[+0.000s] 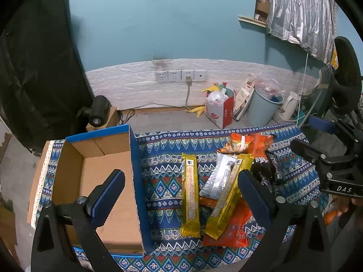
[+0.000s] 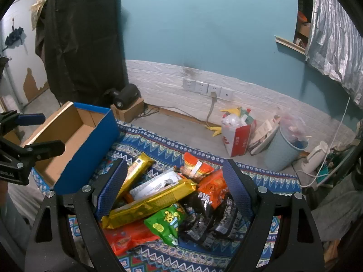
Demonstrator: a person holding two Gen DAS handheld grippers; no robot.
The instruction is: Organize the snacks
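A heap of snack packets lies on the patterned cloth (image 1: 163,174). It holds two long gold packets (image 1: 190,195) (image 2: 154,201), a silver one (image 1: 217,176), orange ones (image 2: 213,185), a green one (image 2: 168,222) and black ones (image 2: 211,224). To the left stands an open cardboard box (image 1: 113,158) (image 2: 68,136) with blue outer walls and nothing inside. My left gripper (image 1: 181,174) hangs open above the box's right wall and the gold packets. Over the heap my right gripper (image 2: 174,165) is open too. Neither holds anything. Each gripper shows at the edge of the other's view (image 1: 315,136) (image 2: 40,133).
Beyond the cloth's far edge is bare floor, then a wall with sockets (image 1: 180,76). A red-and-white bag (image 2: 238,136), a pale blue bin (image 2: 283,151) and a white kettle (image 2: 315,156) stand there. A black handheld device (image 1: 98,111) rests on a small carton behind the box.
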